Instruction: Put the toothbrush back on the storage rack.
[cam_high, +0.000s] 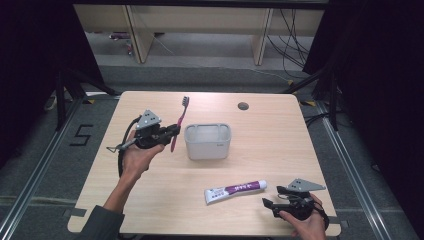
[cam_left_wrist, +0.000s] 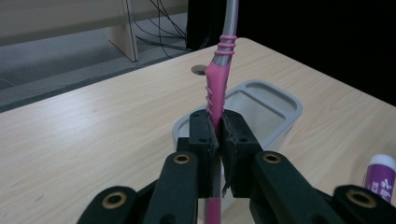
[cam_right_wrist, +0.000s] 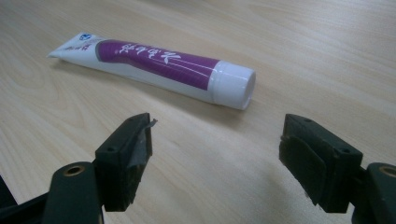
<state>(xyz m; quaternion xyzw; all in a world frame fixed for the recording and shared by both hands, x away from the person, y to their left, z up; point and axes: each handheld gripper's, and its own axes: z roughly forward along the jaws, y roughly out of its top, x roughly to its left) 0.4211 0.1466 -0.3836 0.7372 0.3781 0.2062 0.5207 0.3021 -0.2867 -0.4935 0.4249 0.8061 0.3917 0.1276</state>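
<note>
Toothbrush (cam_high: 178, 125): pink handle, grey neck, dark bristle head; held off the table (cam_high: 150, 200), lifted just left of the cup, head pointing toward the far edge. In the left gripper view the handle (cam_left_wrist: 217, 98) stands upright between the 2 black jaws, which are clamped tight on it.
Left tongs (cam_high: 172, 133): closed on the toothbrush, carried in the left hand (cam_high: 134, 156).
Cup (cam_high: 207, 141): grey, rounded-rectangular, open top, standing mid-table, just beside the toothbrush.
Toothpaste tube (cam_high: 235, 191): white and purple, white cap, lying flat near the front edge.
Right tongs (cam_high: 270, 197): jaws spread wide, holding nothing, near the tube's (cam_right_wrist: 154, 63) cap end, apart from it.
</note>
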